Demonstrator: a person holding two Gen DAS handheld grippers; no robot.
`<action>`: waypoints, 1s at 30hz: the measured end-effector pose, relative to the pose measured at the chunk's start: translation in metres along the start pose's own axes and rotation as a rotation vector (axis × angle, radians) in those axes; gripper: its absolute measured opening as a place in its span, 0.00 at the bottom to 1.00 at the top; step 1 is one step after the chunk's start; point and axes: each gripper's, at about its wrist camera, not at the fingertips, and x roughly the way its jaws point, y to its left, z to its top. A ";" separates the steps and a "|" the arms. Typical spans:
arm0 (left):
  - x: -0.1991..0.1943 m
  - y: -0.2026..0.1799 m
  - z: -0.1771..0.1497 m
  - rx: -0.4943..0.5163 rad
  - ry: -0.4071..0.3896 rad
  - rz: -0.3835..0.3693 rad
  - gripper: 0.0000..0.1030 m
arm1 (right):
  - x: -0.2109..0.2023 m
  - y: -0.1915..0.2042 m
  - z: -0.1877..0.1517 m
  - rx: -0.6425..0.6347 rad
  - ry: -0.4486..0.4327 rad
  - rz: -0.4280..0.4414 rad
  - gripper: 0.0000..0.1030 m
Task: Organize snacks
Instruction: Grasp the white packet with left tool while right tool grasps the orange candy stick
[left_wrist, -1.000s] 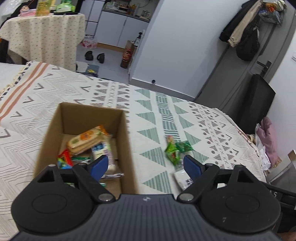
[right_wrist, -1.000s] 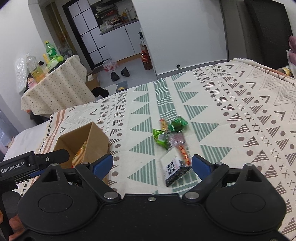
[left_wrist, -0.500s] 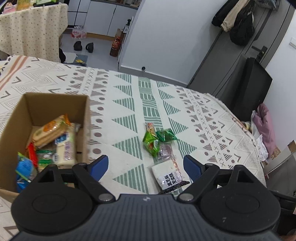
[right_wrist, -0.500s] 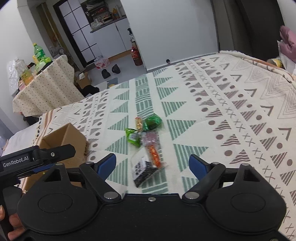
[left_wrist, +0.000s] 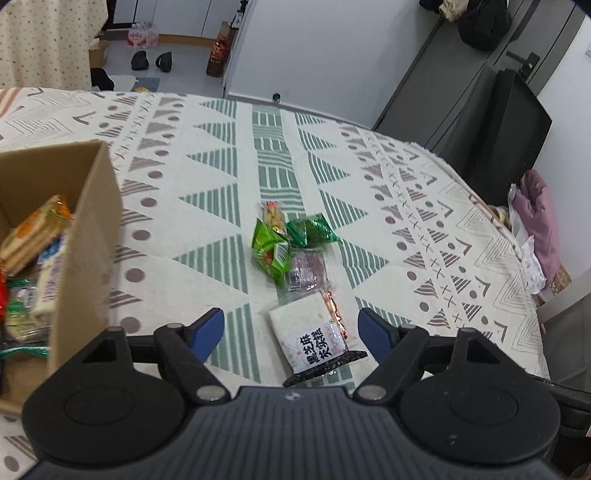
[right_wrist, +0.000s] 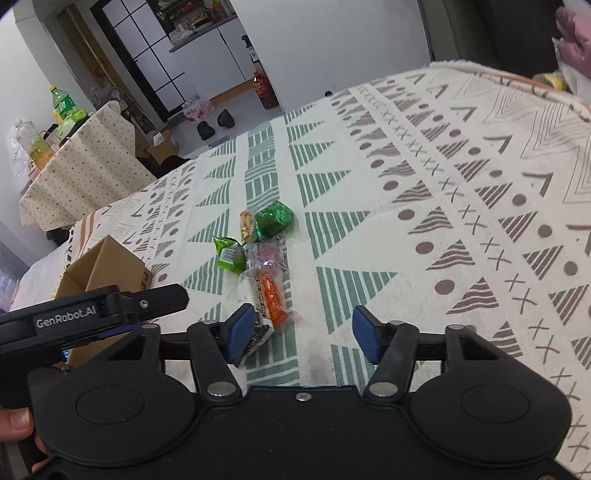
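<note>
Lying loose on cloth (left_wrist: 406, 229): two green packets, four other snacks; both grippers' jaws spread, empty.

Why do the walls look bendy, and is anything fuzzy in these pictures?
Left wrist view: the fisheye lens curves the door and the blanket edge; the cardboard box wall looks smeared. Right wrist view: the same bending at the rim; the orange snack is slightly soft, and the light is even.

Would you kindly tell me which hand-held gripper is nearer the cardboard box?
Left. The left hand-held gripper sits beside the cardboard box; the right hand-held gripper is further right.
</note>
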 end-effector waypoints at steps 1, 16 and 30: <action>0.004 -0.001 0.000 -0.001 0.008 0.002 0.73 | 0.003 -0.002 0.000 0.006 0.005 0.004 0.53; 0.066 -0.005 -0.004 -0.058 0.138 0.002 0.63 | 0.034 -0.025 0.003 0.050 0.056 0.025 0.48; 0.057 0.017 -0.001 -0.144 0.100 0.034 0.46 | 0.057 0.001 0.012 0.043 0.036 0.054 0.48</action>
